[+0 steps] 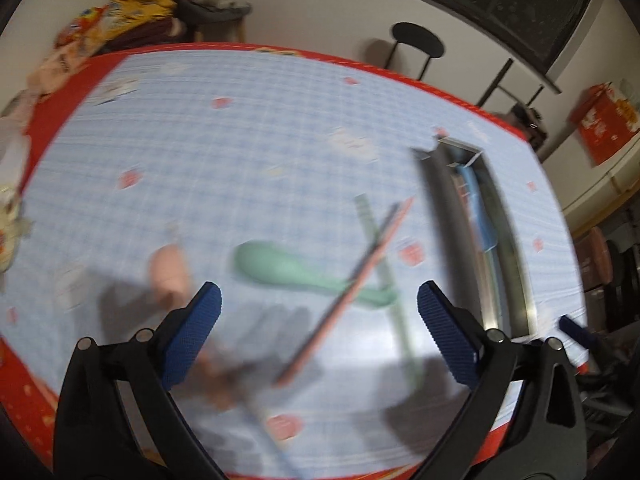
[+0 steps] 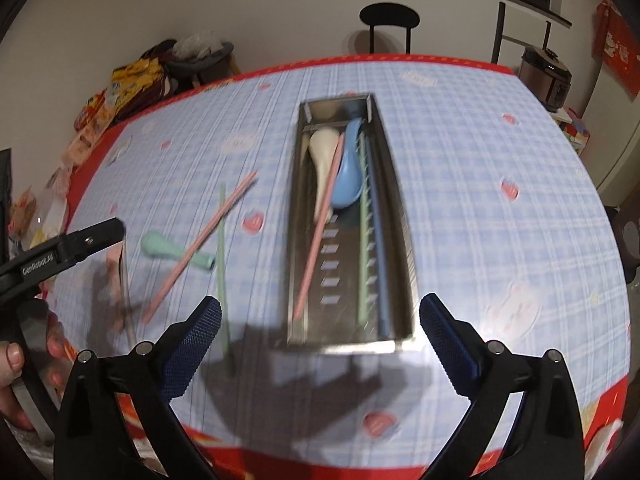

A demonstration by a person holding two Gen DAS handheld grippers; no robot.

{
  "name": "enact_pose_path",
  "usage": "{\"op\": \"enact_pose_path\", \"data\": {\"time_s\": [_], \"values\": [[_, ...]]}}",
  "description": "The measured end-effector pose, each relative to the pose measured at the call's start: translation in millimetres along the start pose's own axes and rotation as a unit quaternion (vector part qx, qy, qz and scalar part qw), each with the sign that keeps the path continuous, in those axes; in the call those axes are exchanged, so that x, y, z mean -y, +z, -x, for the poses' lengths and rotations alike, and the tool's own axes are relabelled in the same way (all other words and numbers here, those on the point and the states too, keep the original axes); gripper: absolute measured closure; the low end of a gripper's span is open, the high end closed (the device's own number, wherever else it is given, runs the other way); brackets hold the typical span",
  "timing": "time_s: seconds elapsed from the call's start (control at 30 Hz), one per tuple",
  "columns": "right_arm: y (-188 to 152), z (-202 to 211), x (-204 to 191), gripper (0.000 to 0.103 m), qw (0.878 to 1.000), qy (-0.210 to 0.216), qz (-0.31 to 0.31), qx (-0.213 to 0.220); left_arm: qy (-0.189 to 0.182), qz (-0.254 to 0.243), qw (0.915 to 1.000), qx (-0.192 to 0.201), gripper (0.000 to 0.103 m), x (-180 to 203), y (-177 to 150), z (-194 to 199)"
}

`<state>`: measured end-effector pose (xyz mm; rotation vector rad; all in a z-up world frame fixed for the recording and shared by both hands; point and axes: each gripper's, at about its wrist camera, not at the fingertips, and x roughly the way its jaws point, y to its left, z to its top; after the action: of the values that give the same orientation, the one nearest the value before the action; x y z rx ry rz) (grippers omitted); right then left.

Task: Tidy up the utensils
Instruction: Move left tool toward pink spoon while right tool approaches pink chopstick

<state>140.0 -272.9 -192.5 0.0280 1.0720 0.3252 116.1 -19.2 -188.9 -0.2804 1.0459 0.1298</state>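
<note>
A long steel utensil tray lies on the blue checked tablecloth and holds a white spoon, a blue spoon, and pink, green and blue chopsticks. Left of it lie a green spoon, a pink chopstick and a green chopstick. My right gripper is open and empty just before the tray's near end. My left gripper is open and empty above the green spoon, the pink chopstick and the green chopstick. A pink spoon lies to the left. The tray is to the right.
The table has a red border. Snack bags are piled past its far left corner. A black stool stands by the far wall, a rice cooker at the right. The left gripper's arm shows in the right wrist view.
</note>
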Motion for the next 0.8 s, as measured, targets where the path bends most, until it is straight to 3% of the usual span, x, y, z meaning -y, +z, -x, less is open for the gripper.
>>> {"op": "enact_pose_path", "data": {"time_s": [0.23,0.4,0.63,0.8], "values": [[-27.9,-8.4,-24.1,0.006,1.000,0.004,0.005,-0.025,0.048,0.017,0.9983,-0.027,0.006,-60.5,-61.1,7.5],[-35.1,-11.1,-43.4,0.006,1.000,0.015,0.008,-0.020,0.040,0.054,0.9962,-0.055,0.006,-91.5,-90.3,6.3],[-43.5,-25.2,-83.7,0.006,0.997,0.036,0.049,-0.050,0.041,0.067,0.9959,-0.046,0.006,-113.8,-99.8,19.6],[-49.1,-34.1,-104.4,0.006,0.994,0.029,0.071,-0.075,0.035,0.070,0.9961,-0.041,0.006,-126.9,-99.9,25.4]]}}
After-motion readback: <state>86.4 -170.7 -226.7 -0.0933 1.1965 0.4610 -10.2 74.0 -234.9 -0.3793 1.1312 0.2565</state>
